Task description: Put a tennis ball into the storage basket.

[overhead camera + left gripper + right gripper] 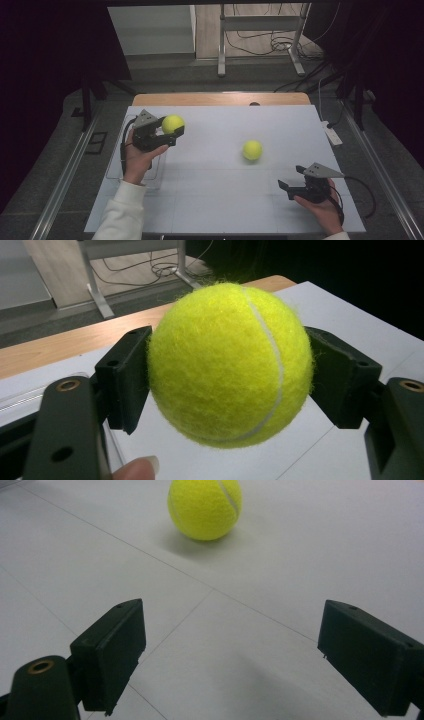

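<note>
High view first, far left: a clear tray (114,172) sits on the white desk (225,200), partly under the person's left hand (136,159). That hand carries the left gripper (176,131), lifted above the desk, and its jaws are clamped on a yellow tennis ball (173,123). Left gripper view confirms it: the held ball (230,365) is pinched from both sides, black pads pressed into the felt, a white seam curving down its right half, a fingertip (137,469) peeking in at the bottom edge. Moving right along the desk, a second tennis ball (252,150) rests alone on the white surface, well apart from both grippers. Right gripper view catches that second ball (205,507) ahead, sitting on the desk beyond the jaws. Far right now: the right gripper (292,179) is low near the front edge in the right hand (325,207), jaws spread wide with nothing between them, pointing across toward the loose ball.
</note>
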Available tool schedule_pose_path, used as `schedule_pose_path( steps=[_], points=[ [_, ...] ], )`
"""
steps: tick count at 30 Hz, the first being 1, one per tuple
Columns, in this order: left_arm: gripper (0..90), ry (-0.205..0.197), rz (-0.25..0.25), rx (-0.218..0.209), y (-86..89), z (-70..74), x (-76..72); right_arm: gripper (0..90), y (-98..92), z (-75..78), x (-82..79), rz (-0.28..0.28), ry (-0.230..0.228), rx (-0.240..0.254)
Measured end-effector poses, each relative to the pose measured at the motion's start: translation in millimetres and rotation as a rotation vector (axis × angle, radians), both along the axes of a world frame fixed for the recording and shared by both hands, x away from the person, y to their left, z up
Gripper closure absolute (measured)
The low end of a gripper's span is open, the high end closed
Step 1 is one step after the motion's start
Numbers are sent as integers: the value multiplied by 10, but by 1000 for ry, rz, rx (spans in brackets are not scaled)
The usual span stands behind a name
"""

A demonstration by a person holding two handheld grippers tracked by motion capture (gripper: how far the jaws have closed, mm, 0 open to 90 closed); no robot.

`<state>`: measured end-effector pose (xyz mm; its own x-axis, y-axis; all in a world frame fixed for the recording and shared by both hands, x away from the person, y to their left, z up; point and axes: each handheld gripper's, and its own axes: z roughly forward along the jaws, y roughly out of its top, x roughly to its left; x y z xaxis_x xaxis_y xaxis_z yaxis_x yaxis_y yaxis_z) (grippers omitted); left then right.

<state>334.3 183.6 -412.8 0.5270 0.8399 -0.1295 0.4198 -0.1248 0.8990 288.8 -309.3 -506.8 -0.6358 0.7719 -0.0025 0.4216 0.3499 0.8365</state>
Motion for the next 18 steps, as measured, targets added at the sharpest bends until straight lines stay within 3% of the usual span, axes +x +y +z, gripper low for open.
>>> schedule_pose_path(
  steps=[18],
  points=[
    [263,4,48,5,155,-26,39,125,2,-2,1,-2,0,-2]
  ],
)
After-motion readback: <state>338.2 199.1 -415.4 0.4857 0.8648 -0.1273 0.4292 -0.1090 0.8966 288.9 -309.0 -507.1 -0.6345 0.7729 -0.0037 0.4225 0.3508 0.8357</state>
